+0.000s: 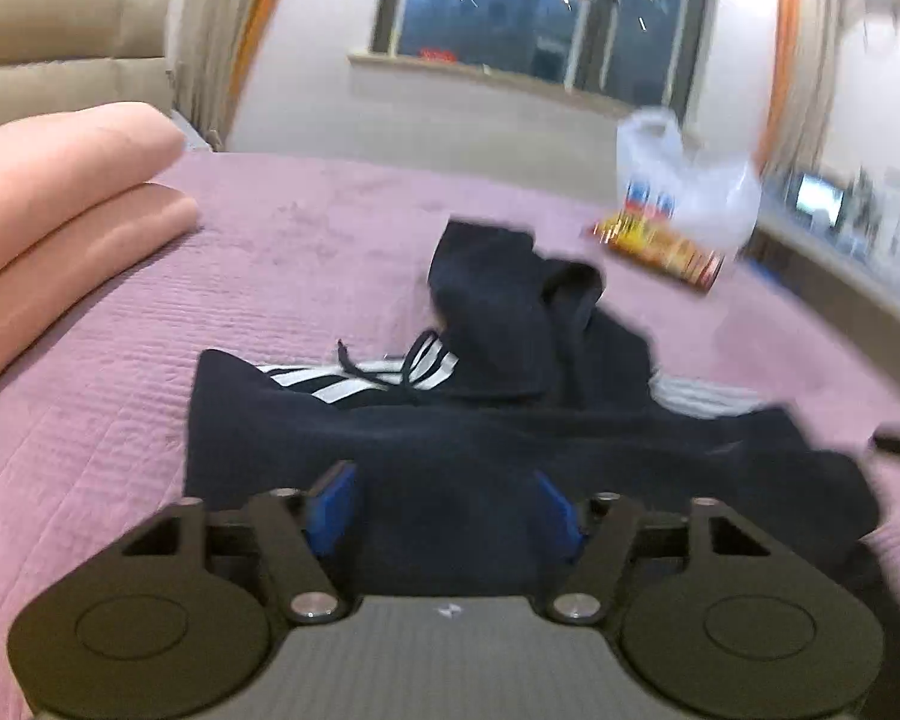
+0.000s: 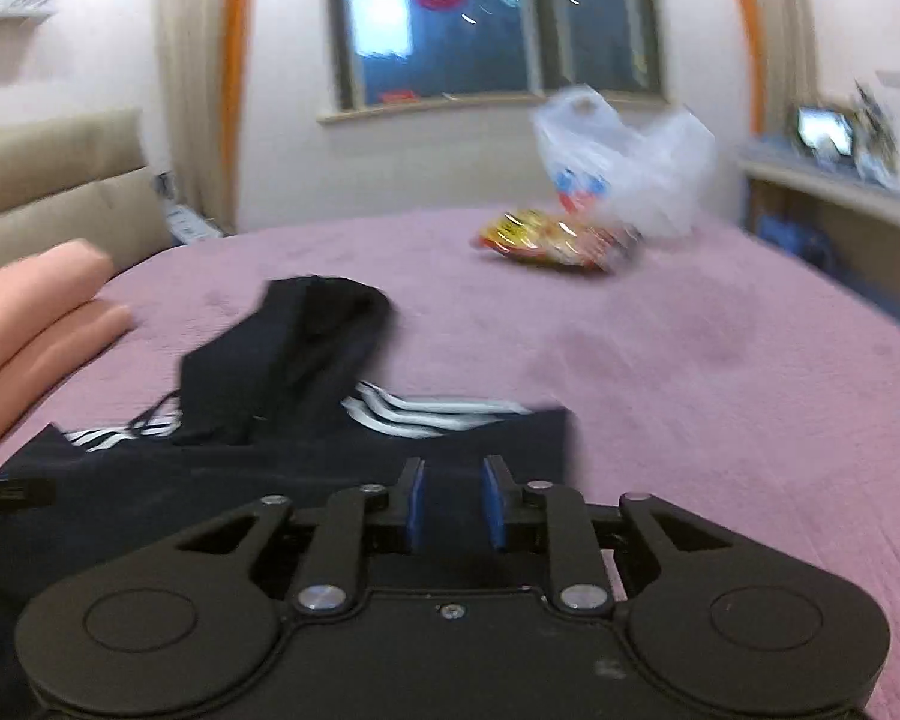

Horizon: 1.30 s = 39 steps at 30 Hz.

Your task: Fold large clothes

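Observation:
A dark navy hoodie [image 1: 390, 450] with white sleeve stripes [image 1: 354, 384] lies partly folded on the mauve bedspread [image 1: 120, 420]. Its hood [image 1: 492, 312] points away from me. My left gripper [image 1: 447, 510] hovers over the garment's near edge. Its blue pads [image 1: 330, 510] stand well apart, with cloth below them but nothing pinched. In the right wrist view the same hoodie [image 2: 270, 360] spreads to the left, stripes [image 2: 426, 414] showing. My right gripper [image 2: 455, 501] sits at its near right corner. Its pads [image 2: 415, 504] are a narrow gap apart and press on nothing.
A folded pink blanket [image 1: 60, 210] lies on the bed at the left. A white plastic bag [image 2: 624, 162] and a yellow-red snack packet [image 2: 546, 240] sit at the far right. A beige headboard [image 2: 60, 180], a window [image 2: 480, 18] and a desk [image 2: 840, 180] lie beyond.

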Available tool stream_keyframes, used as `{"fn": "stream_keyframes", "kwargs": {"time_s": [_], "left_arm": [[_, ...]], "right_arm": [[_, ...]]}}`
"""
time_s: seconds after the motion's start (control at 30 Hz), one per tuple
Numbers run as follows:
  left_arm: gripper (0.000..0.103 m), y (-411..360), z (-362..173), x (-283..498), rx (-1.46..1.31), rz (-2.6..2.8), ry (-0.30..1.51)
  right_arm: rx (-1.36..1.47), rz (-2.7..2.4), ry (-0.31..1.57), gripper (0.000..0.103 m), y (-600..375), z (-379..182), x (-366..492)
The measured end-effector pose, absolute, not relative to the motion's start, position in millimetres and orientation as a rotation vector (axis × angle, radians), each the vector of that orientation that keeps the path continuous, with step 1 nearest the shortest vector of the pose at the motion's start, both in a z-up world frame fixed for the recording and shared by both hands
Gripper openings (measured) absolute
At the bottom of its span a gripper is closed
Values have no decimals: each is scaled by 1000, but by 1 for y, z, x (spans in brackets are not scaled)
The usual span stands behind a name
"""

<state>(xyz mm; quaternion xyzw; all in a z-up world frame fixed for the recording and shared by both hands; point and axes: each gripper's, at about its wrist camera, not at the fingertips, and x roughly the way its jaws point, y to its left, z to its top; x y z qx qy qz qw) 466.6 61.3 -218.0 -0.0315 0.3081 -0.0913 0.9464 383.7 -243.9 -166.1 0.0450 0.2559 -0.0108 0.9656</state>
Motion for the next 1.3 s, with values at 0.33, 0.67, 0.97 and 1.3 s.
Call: {"fn": "stream_keyframes", "kwargs": {"time_s": [0.33,0.67,0.97,1.3], "left_arm": [[3,138,-256,463,-341,-145,652],[40,110,-265,386,-180,-94,610],[47,88,-269,389,-29,-49,593],[75,90,-258,370,-53,-93,526]], "right_arm": [[176,-94,674,0,-277,-228,417],[-18,-32,594,10,-211,-202,372],[38,-80,585,10,-216,-246,363],[120,-36,573,17,-232,-237,355]]}}
